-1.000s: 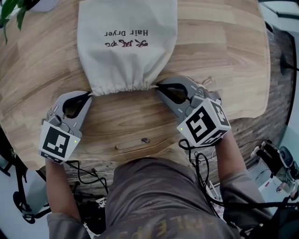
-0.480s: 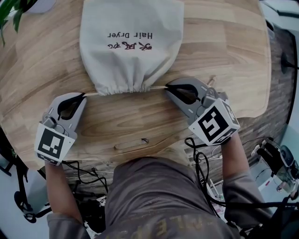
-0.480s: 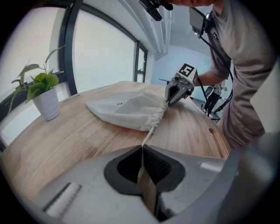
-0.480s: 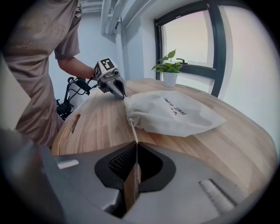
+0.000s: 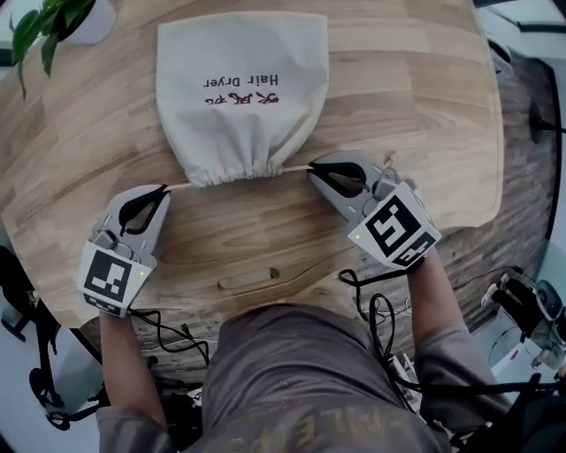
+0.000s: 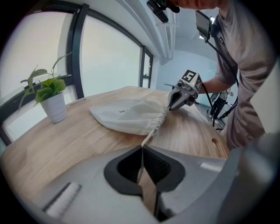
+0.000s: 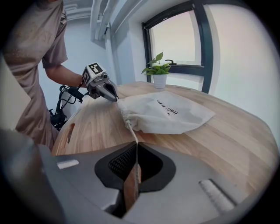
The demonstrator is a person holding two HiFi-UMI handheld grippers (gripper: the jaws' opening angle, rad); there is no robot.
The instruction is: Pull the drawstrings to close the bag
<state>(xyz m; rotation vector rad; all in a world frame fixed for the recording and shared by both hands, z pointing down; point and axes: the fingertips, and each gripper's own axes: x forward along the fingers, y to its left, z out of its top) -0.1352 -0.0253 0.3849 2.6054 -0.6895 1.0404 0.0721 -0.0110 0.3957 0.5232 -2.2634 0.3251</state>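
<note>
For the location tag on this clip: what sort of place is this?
Probably an office or lab room: a wooden table beside tall dark-framed windows, a potted plant on the table, and loose cables below its edge.

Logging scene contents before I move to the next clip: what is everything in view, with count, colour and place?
bag: one, cream with dark print, flat on the far middle of the table, gathered mouth towards the person.
drawstrings: two, cream, one out of each side of the mouth, each running straight to a gripper.
table: one, light wood, under everything.
potted plant: one, green leaves in a white pot, far left corner of the table.
cables: several, black, below the table's near edge.
left gripper: one, grey with a marker cube, shut on the left string.
right gripper: one, grey with a marker cube, shut on the right string.
shirt: one, grey, bottom middle.
</note>
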